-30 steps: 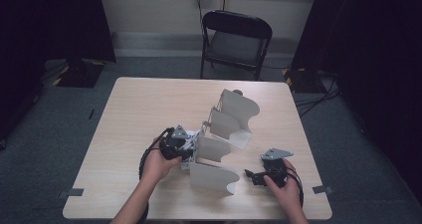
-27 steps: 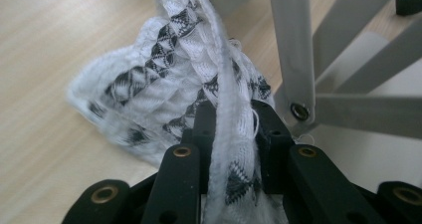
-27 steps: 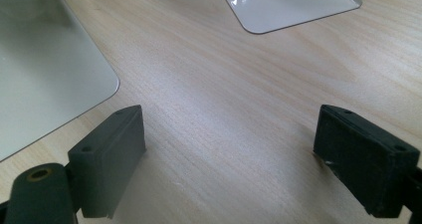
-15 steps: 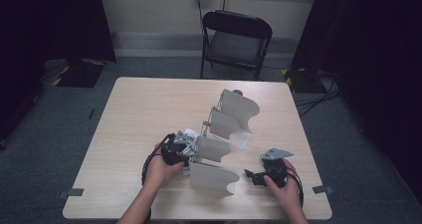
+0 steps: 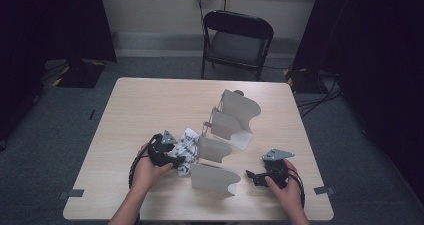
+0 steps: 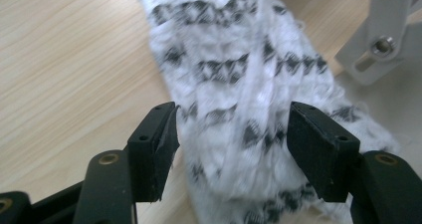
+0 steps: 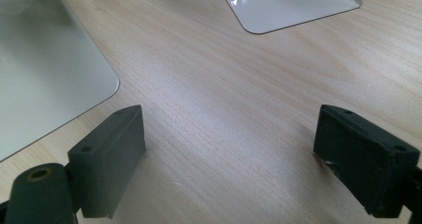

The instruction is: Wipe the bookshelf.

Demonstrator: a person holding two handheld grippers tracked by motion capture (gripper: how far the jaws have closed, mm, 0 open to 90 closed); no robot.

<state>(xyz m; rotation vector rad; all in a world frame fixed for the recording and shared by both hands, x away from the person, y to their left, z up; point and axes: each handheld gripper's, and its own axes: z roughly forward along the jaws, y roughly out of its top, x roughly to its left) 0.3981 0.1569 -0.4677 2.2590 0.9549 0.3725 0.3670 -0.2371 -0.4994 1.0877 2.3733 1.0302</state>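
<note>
A white knitted cloth with black zigzag bands (image 5: 188,139) lies on the wooden table (image 5: 150,105), against the left side of a white rack of upright curved dividers (image 5: 227,130). My left gripper (image 5: 178,161) points at the cloth (image 6: 239,79). Its jaws have just been opening and now stand apart, with the cloth's near end loose between the pads (image 6: 160,134). My right gripper (image 5: 251,176) rests low near the table's front right, open over bare wood (image 7: 224,84). Two divider plates (image 7: 45,74) stand ahead of it.
A black folding chair (image 5: 237,40) stands behind the table's far edge. Dark curtains hang on both sides. The rack's metal foot with a screw (image 6: 380,45) is just right of the cloth.
The left hand has drawn back from the rack toward the table's front left, and its jaws have opened off the cloth. The right hand has stayed put.
</note>
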